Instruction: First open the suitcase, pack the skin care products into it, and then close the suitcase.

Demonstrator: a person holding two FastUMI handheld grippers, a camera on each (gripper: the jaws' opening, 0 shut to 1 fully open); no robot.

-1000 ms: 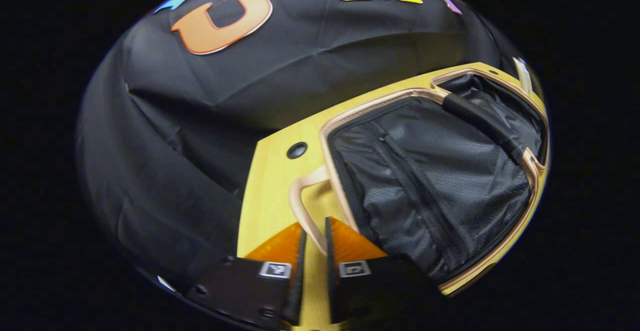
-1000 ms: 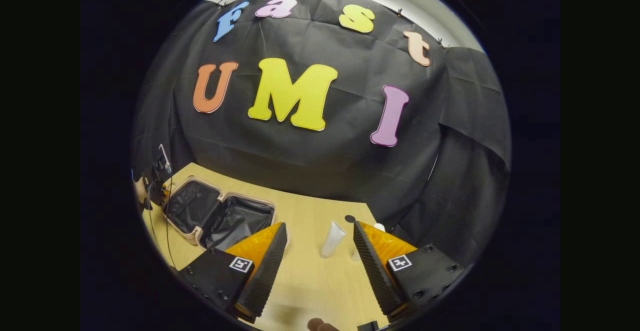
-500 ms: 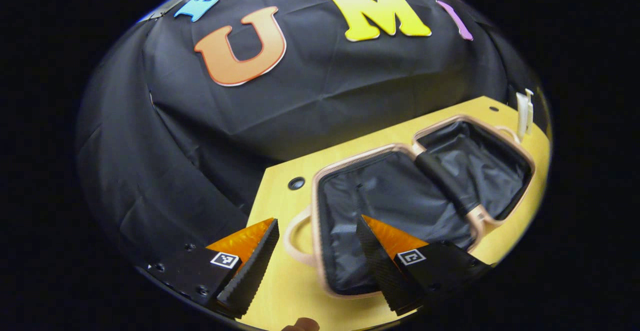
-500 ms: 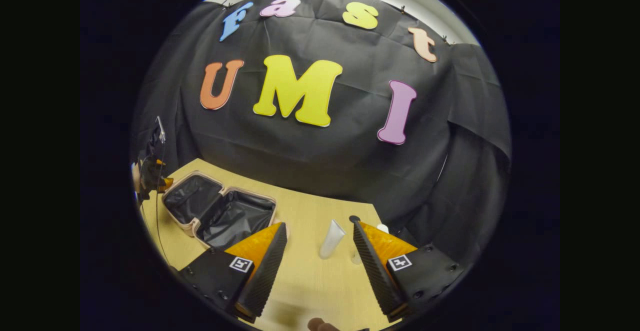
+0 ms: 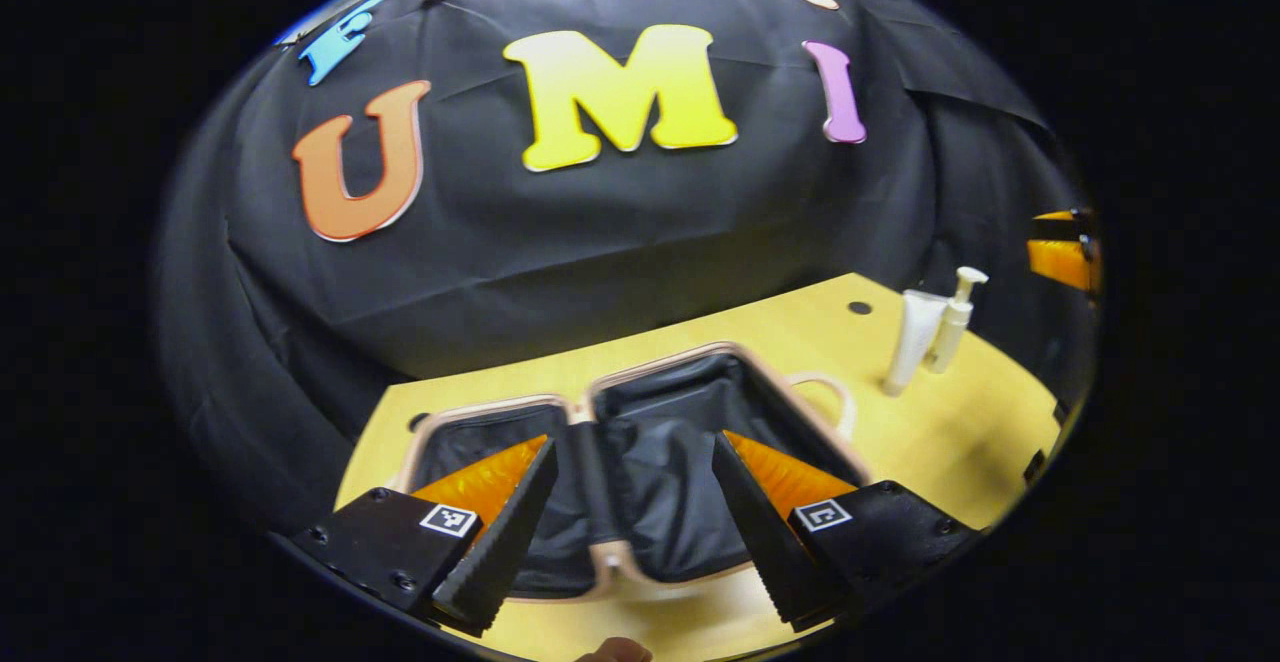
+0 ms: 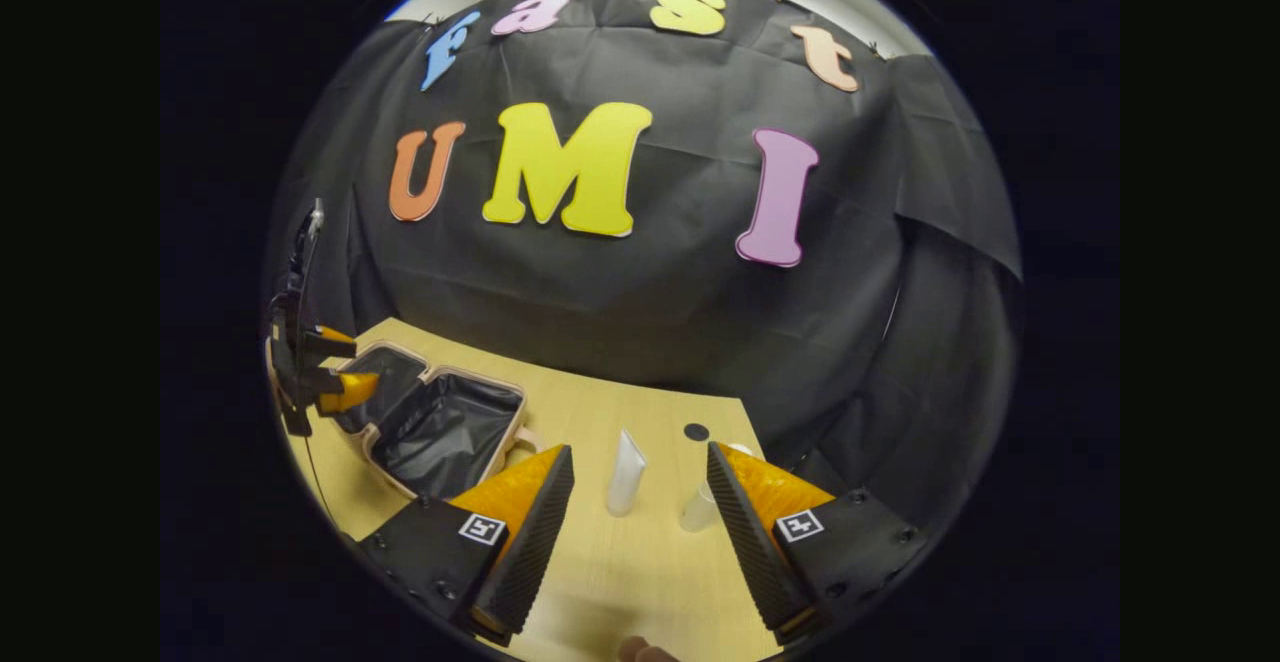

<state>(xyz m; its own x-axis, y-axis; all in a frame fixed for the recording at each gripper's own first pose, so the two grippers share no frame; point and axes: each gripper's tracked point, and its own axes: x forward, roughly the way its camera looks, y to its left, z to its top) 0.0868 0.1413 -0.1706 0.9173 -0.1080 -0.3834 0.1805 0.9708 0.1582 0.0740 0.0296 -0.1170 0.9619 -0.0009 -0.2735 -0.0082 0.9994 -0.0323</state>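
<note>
The small suitcase [image 5: 690, 432] lies open flat on the wooden table [image 5: 950, 442], rose-gold rim around two black-lined halves, nothing inside. My left gripper [image 5: 630, 527] hovers open above its near edge, nothing between the fingers. To the right stand a white tube [image 5: 912, 337] and a white pump bottle [image 5: 955, 314]. In the right gripper view the white tube [image 6: 626, 487] and a clear bottle [image 6: 698, 508] stand just ahead of my open right gripper [image 6: 640, 532]. The suitcase [image 6: 440, 432] lies at the left there, with the left gripper [image 6: 320, 377] above it.
The black cloth wall closes off the table's far side. A round cable hole [image 6: 696, 432] sits near the table's back edge behind the bottles. The suitcase's handle loop [image 5: 835, 402] sticks out toward the products. Bare tabletop [image 6: 600, 582] lies in front of the right gripper.
The left gripper went from nearly shut at the suitcase handle to open, then drew back and swung right, now facing the opened case. The right gripper turned slightly; the tube sits more central between its fingers.
</note>
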